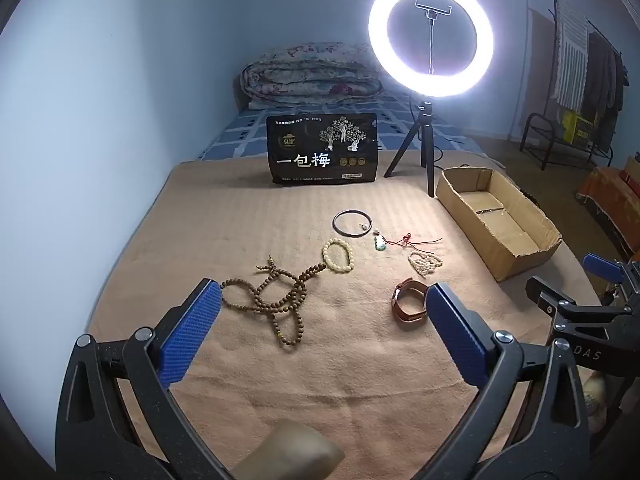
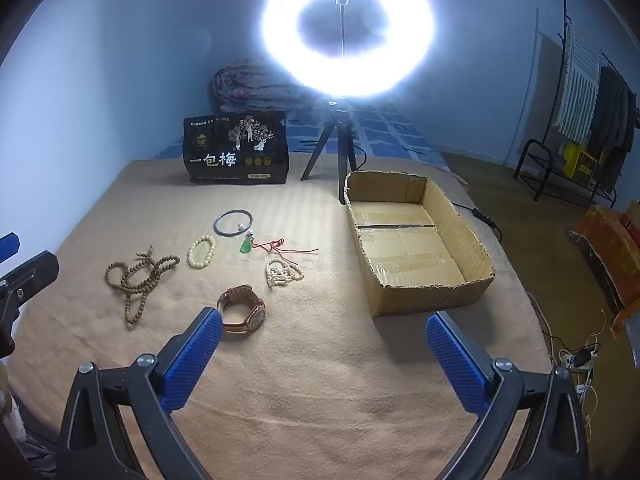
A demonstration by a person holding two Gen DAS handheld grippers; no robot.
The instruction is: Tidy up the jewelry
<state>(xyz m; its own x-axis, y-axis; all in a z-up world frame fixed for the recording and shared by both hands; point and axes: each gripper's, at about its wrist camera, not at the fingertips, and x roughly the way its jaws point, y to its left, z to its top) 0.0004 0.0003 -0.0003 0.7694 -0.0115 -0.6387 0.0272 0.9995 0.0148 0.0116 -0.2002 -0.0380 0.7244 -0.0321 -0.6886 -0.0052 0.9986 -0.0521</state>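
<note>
Jewelry lies spread on a tan blanket (image 1: 320, 380). A long brown bead string (image 1: 276, 300) (image 2: 138, 276), a cream bead bracelet (image 1: 339, 255) (image 2: 202, 251), a dark bangle (image 1: 352, 222) (image 2: 233, 222), a green pendant on red cord (image 1: 380, 243) (image 2: 246, 245), a pale bead necklace (image 1: 425, 262) (image 2: 282, 273) and a brown watch (image 1: 409, 306) (image 2: 242, 314). An open cardboard box (image 1: 516, 258) (image 2: 424, 300) stands empty at the right. My left gripper (image 1: 323, 294) is open and empty above the blanket. My right gripper (image 2: 324, 320) is open and empty, right of the watch.
A lit ring light on a tripod (image 1: 430, 36) (image 2: 346, 26) and a black printed bag (image 1: 322, 148) (image 2: 236, 148) stand behind the jewelry. A folded quilt (image 1: 312, 76) lies at the back. A clothes rack (image 1: 576, 92) and cables (image 2: 576, 356) are on the right.
</note>
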